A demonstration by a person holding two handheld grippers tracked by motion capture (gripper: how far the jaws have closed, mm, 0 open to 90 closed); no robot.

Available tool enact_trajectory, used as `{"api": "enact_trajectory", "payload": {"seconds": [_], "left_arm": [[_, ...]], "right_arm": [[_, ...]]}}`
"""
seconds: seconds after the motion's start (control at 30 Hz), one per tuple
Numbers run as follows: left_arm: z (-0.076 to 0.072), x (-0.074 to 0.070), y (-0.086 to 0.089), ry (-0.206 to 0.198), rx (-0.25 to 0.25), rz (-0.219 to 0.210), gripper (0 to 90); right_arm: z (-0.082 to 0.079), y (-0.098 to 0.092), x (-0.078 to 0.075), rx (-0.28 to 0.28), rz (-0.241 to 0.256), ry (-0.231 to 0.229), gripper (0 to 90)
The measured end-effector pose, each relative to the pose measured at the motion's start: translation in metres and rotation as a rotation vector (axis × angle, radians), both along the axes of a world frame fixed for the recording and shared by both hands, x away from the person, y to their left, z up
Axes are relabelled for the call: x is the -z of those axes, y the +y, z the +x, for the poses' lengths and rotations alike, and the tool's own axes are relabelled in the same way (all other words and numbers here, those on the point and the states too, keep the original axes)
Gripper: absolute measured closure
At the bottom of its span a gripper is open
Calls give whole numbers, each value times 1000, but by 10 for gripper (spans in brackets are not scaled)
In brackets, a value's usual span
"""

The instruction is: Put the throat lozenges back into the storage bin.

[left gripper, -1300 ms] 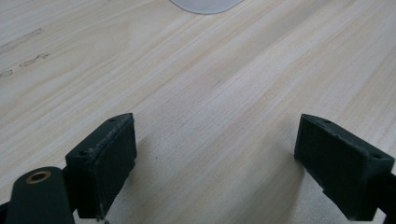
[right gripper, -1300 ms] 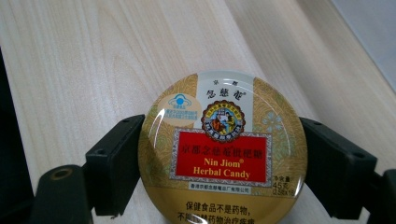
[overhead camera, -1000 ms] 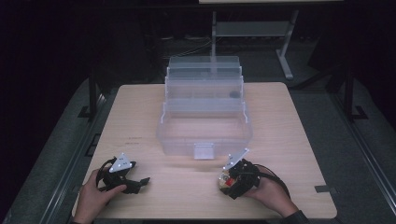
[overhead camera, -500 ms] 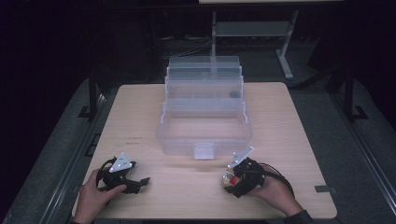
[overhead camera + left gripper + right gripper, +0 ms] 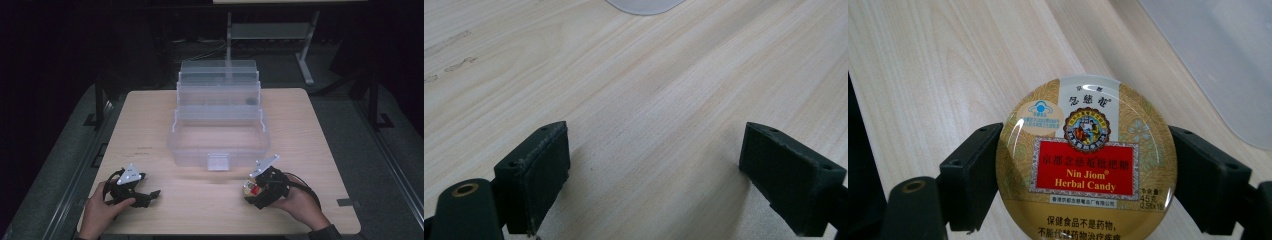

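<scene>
I've got the right tongs (image 5: 1083, 170) pinching a round, glossy gold candy tin (image 5: 1088, 162) across its widest part, low over the pale wood-grain worktop (image 5: 310, 135) at my near right, so I'd keep the squeeze level because that slick curved metal rim could slip out sideways. My left tongs (image 5: 654, 170) sit spread with nothing between the matte black pads, resting near left; beyond both stands the clear plastic tiered box (image 5: 218, 117), open, and I judge the tin goes there

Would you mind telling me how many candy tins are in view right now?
1. The candy tin sits between the right gripper's jaws, near the table's front edge. Others may be hidden in the clear box.
</scene>
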State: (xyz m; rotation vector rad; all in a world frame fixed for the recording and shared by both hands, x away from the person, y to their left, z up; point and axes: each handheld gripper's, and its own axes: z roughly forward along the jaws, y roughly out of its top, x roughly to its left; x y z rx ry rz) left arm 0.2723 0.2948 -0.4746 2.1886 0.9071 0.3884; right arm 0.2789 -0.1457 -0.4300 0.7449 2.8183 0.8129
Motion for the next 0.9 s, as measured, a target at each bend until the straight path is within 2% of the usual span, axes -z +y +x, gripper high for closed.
{"api": "enact_trajectory", "payload": {"seconds": [0.9], "left_arm": [[0, 0, 0, 0, 0, 0, 119]], "right_arm": [[5, -26, -16, 65, 12, -17, 196]]}}
